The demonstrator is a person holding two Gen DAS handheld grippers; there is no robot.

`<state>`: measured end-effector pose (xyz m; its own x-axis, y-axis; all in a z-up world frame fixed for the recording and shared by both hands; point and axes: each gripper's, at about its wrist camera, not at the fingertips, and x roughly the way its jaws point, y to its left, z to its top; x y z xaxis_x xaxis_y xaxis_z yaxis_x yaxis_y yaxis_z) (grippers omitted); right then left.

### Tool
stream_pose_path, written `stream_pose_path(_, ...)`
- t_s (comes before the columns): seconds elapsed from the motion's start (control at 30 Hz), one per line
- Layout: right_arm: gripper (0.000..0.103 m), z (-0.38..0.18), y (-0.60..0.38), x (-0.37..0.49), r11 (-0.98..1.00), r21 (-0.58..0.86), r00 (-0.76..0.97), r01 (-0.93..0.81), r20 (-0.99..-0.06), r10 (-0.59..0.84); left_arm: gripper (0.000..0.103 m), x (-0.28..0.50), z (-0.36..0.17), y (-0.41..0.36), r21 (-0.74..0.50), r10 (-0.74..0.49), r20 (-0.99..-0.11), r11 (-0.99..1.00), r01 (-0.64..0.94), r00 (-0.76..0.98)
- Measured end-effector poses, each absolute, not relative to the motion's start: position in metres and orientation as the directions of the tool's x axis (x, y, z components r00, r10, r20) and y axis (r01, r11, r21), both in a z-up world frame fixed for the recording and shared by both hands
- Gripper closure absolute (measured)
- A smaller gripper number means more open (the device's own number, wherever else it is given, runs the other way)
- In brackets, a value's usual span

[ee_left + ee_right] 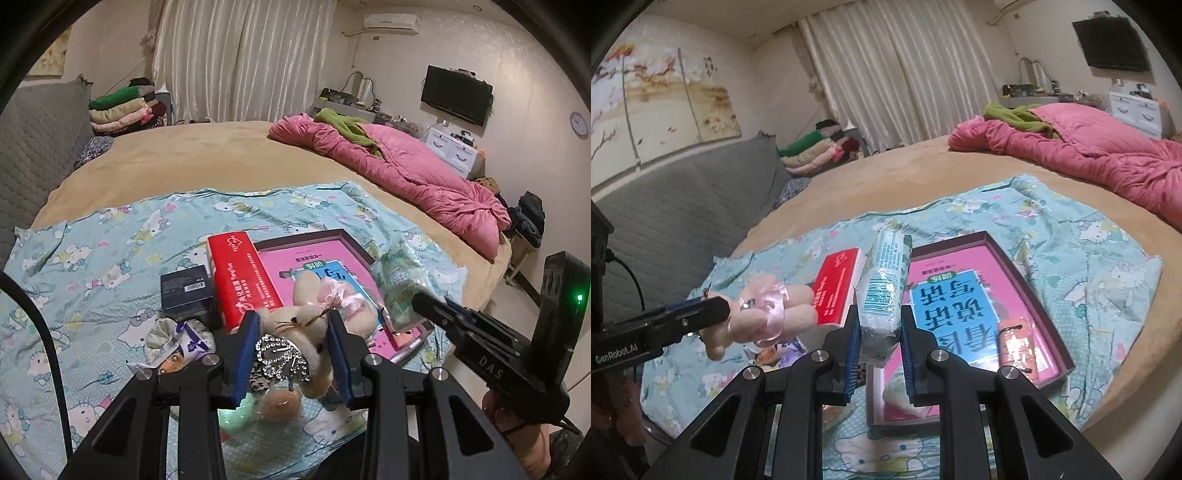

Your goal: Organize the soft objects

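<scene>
Both grippers I run are clamped, left gripper (291, 339) on the plush toy (314, 314), right gripper (877, 332) on the tissue pack (884, 291), lifted over the blanket (92, 266); soft, light, squashy, best pinched mid-body.

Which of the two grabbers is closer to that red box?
Left. The left gripper, holding the plush toy, hangs beside the red box; the right gripper holds a tissue pack farther off.
</scene>
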<state>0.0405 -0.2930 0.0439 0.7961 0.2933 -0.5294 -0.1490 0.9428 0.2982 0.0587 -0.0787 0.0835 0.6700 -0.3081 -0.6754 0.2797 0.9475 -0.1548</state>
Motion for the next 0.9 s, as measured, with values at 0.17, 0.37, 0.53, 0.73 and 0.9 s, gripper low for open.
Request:
stream_pose_path(0.17, 0.083, 0.046, -0.312, 0.037, 0.947, 0.304, 0.821, -0.107, -0.510, 0.257, 0.066, 0.059, 0.084, -0.092, -0.141, -0.312, -0.675, 0.944, 0.299, 0.669)
stream_pose_path(0.37, 0.083, 0.043, -0.329, 0.034, 0.951, 0.306, 0.839, -0.054, -0.502, 0.209, 0.066, 0.061, 0.083, -0.112, -0.120, -0.309, -0.679, 0.942, 0.314, 0.666)
stream_pose_path(0.53, 0.083, 0.041, -0.341, 0.034, 0.948, 0.317, 0.849, -0.032, -0.492, 0.193, 0.066, 0.067, 0.081, -0.125, -0.104, -0.296, -0.684, 0.944, 0.312, 0.667)
stream_pose_path(0.73, 0.083, 0.039, -0.347, 0.033, 0.946, 0.322, 0.855, -0.023, -0.484, 0.186, 0.066, 0.081, 0.069, -0.133, -0.113, -0.283, -0.701, 0.950, 0.291, 0.655)
stream_pose_path(0.9, 0.083, 0.036, -0.350, 0.033, 0.942, 0.335, 0.854, -0.013, -0.486, 0.185, 0.066, 0.092, 0.057, -0.142, -0.106, -0.271, -0.714, 0.953, 0.283, 0.646)
